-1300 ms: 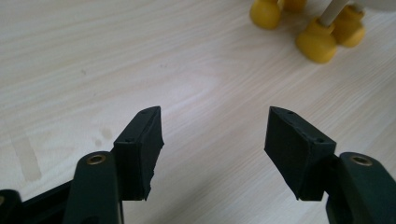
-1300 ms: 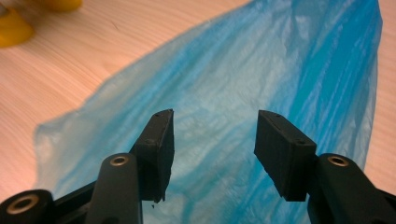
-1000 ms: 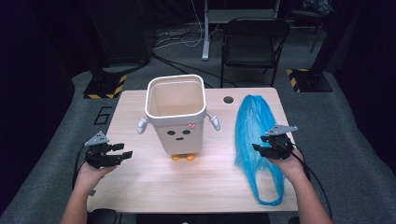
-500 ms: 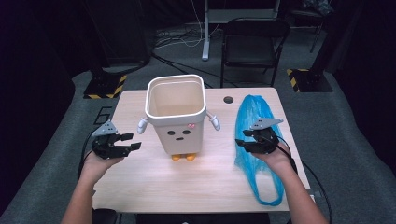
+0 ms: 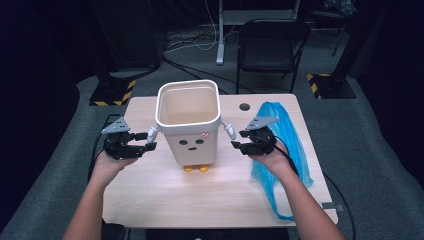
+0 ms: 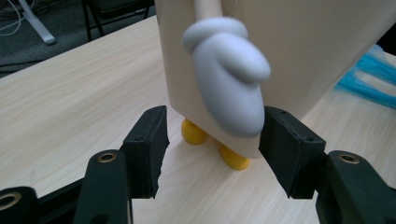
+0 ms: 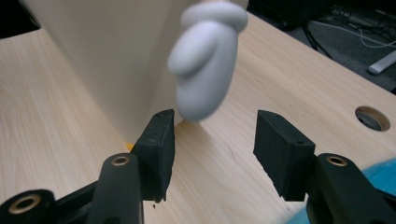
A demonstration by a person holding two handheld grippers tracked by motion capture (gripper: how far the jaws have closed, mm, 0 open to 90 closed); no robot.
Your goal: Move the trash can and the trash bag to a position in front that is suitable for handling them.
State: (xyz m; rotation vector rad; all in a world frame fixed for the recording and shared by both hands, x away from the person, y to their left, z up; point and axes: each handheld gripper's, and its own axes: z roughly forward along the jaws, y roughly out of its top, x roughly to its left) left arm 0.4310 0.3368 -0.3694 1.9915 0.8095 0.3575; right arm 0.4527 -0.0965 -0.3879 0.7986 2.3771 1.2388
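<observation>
The wooden tabletop (image 5: pixel 150 200) carries a cream bin (image 5: pixel 189 120) shaped like a character, with a face, two orange feet (image 5: pixel 196 168) and a small grey mitten hand on each side. It stands upright between the two sets of fingers. A blue plastic bag (image 5: pixel 285 145) lies flat under and behind the right gripper (image 5: pixel 235 139).

The left gripper (image 5: pixel 150 141) has its fingers (image 6: pixel 149 149) spread fairly wide, with the bin's grey mitten (image 6: pixel 229 88) just ahead of the gap, not pinched. The right gripper's fingers (image 7: pixel 161 149) are likewise apart and hold nothing; the other mitten (image 7: pixel 205 70) hangs just above and ahead of the gap.
</observation>
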